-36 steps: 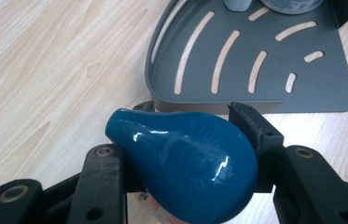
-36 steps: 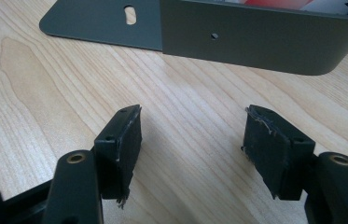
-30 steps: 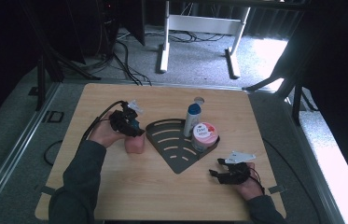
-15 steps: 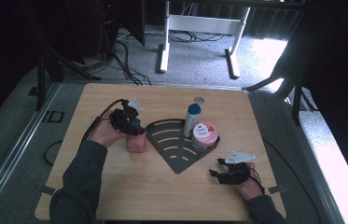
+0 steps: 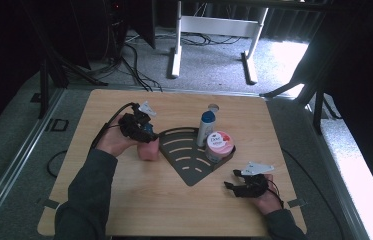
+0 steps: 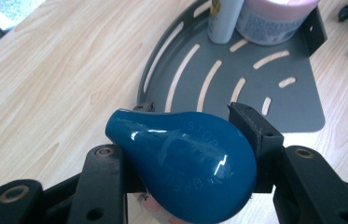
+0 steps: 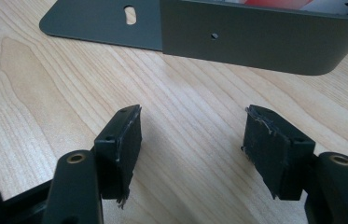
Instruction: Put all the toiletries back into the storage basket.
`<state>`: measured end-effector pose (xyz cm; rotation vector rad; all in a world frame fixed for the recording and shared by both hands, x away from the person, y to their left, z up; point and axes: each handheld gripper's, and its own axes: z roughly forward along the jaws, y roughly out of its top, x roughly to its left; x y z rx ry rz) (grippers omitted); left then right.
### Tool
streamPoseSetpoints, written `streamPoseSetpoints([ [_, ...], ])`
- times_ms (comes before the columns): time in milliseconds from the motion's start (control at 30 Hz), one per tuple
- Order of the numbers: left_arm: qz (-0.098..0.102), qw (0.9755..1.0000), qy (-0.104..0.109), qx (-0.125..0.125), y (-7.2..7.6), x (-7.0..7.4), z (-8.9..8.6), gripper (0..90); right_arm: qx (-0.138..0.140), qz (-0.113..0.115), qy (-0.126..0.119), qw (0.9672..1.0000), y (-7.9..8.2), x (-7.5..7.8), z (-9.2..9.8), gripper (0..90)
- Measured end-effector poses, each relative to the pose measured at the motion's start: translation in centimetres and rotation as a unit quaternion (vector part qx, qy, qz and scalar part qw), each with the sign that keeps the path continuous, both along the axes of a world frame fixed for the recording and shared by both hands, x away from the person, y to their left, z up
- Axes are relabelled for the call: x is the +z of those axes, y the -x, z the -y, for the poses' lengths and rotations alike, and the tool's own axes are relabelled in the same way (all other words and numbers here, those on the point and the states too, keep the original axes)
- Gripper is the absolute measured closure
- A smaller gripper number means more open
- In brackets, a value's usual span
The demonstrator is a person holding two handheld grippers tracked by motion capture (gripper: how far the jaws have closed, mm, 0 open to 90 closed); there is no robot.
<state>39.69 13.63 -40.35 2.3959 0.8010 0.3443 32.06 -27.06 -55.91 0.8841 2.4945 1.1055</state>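
High view, right gripper [image 5: 235, 180] low on table [image 5: 124, 200] near front edge, jaws apart, nothing between, left gripper [image 5: 146, 131] clamped on blue bulb-shaped bottle [image 6: 185, 163] beside dark slotted tray [image 5: 186, 165], tray holding upright spray bottle [image 5: 205, 127] and pink-lidded jar [image 5: 219, 145].

The person's left forearm, in a dark sleeve, comes in from the bottom left of the high view and angles up toward the middle of the worktop. The left hand [image 5: 115, 141] wraps the black two-jaw left tool [image 5: 139, 127], held above the surface and pointing rightward. In the left gripper view, its jaws stand partly apart and their pads press on the two sides of a glossy teal, pear-shaped bottle [image 6: 185, 158]. The right hand [image 5: 266, 199] sits low at the bottom right, holding the right tool [image 7: 192, 140] close to the wood, its jaws parted with nothing between them.
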Motion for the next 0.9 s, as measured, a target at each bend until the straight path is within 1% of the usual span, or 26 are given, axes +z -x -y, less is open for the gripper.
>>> streamPoseSetpoints([
  [300,0.006,0.9998,0.019,0.001,0.2,0.8,0.2,53.2,0.000,0.000,0.000,1.0000,0.0,0.0,0.0,36.5],
  [400,0.009,0.9998,0.019,0.000,0.2,1.0,0.3,53.3,0.001,0.001,0.000,1.0000,0.0,0.0,0.0,36.5],
  [467,0.010,0.9996,0.025,-0.001,0.2,1.3,0.4,53.3,0.000,0.000,0.000,1.0000,0.0,0.0,0.0,36.5],
  [633,0.012,0.9994,0.032,-0.001,0.1,1.5,0.7,53.3,0.000,0.000,-0.001,1.0000,0.0,0.0,0.0,36.5],
  [800,0.012,0.9996,0.024,-0.008,-0.1,1.7,1.5,53.2,0.000,0.000,0.000,1.0000,0.0,0.0,0.0,36.5],
  [900,0.012,0.9996,0.026,-0.007,-0.2,1.8,1.8,53.2,0.000,0.000,-0.001,1.0000,0.0,0.0,0.0,36.5],
])
